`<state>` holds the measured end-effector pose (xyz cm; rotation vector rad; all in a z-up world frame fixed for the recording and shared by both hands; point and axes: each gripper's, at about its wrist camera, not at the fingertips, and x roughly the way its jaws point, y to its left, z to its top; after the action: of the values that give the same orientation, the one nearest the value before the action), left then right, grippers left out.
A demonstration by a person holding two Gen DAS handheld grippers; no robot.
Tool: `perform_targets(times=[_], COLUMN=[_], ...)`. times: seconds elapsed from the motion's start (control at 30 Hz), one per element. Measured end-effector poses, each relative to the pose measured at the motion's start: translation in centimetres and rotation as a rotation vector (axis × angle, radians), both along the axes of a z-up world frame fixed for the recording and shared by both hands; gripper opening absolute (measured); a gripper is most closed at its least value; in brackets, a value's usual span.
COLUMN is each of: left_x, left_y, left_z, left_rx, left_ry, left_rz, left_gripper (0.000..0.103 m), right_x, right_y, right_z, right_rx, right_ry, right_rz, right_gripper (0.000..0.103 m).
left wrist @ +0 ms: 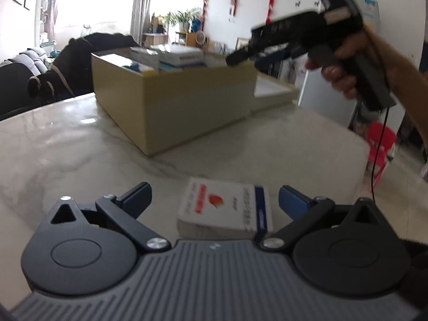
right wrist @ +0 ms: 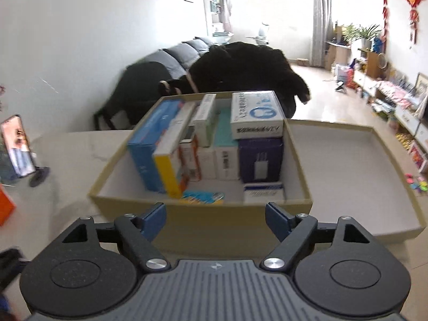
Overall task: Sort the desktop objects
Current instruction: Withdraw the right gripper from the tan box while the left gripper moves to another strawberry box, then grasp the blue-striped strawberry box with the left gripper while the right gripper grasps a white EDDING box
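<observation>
A white box with red print and a blue edge (left wrist: 227,208) lies flat on the marble table (left wrist: 67,147). My left gripper (left wrist: 214,198) is open, its two fingers standing either side of that box without touching it. A tan cardboard box (right wrist: 203,208) holds several upright packages (right wrist: 208,139). My right gripper (right wrist: 214,214) hangs open and empty in front of and above the tan box's near wall. In the left wrist view the right gripper (left wrist: 240,53) is held by a hand (left wrist: 345,77) over the tan box (left wrist: 187,101).
The box's shallow lid (right wrist: 396,144) lies beside it on the right. A phone on a stand (right wrist: 18,149) and an orange object (right wrist: 5,206) sit at the table's left. A dark coat over a chair (right wrist: 246,67) is behind the table. A red stool (left wrist: 379,144) stands on the floor.
</observation>
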<state>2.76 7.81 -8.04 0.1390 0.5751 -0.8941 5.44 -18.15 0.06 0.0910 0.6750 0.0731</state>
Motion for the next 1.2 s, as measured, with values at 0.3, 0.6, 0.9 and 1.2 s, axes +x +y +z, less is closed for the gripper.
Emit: perform_targets(times=[0.3, 0.6, 0.9, 1.2], left_x=[-0.4, -0.4, -1.2, -2.1], left_y=[-1.5, -1.8, -0.7, 0.4], left_z=[-1.6, -2.1, -1.1, 1.6], left_rx=[0.051, 0.063, -0.013, -0.143], left_ry=[0.005, -0.016, -0.047, -0.130], left_rz=[0.008, 0.027, 0.016, -0.009], left_gripper=[0.103, 0.088, 0.087, 0.086], right_x=[-3.1, -3.3, -3.0, -2.0], right_y=[0.2, 0.8, 0.3, 1.0], right_z=[-1.4, -3.7, -4.6, -6.8], right_rx=[0.083, 0.134, 0.258, 0.624], right_ry=[0.005, 0.060, 0.115, 0.297], right_rz=[0.042, 0.071, 0.114, 0.282], right_gripper=[0.087, 0.089, 0.088, 0.079])
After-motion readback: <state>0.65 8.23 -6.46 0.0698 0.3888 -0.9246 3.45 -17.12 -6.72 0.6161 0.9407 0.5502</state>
